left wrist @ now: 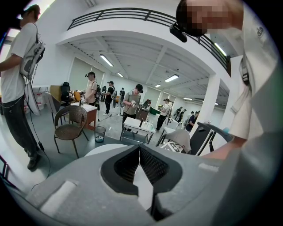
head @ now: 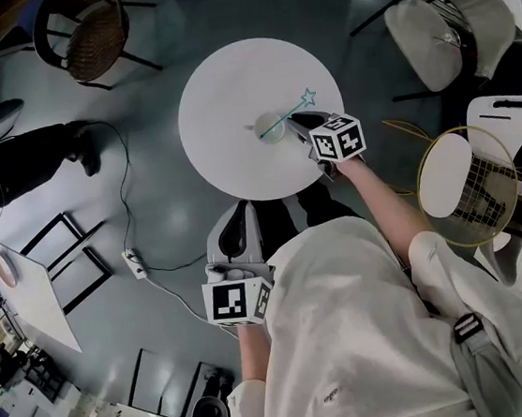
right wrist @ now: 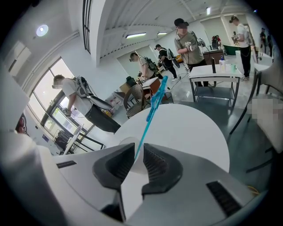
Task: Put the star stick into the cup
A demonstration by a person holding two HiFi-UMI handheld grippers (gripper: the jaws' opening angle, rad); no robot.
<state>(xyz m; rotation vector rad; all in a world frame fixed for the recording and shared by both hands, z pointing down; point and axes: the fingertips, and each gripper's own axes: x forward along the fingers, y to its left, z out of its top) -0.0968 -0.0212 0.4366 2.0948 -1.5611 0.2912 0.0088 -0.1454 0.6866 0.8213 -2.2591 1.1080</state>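
A small pale cup (head: 269,121) stands near the middle of the round white table (head: 219,95). The teal star stick (head: 287,115) leans in it, star end up and to the right. My right gripper (head: 296,123) is at the stick, just right of the cup. In the right gripper view the stick (right wrist: 150,114) rises from between the jaws, close against the left pad (right wrist: 126,161). The gap between the jaws is narrow but wider than the stick. The cup (right wrist: 125,143) shows just beyond them. My left gripper (head: 236,239) is shut and empty, held low off the table.
A wicker chair (head: 93,35) stands beyond the table at the left and a white chair (head: 446,24) at the right. A cable and power strip (head: 136,263) lie on the floor at the left. A round wire-framed piece (head: 466,185) is at the right.
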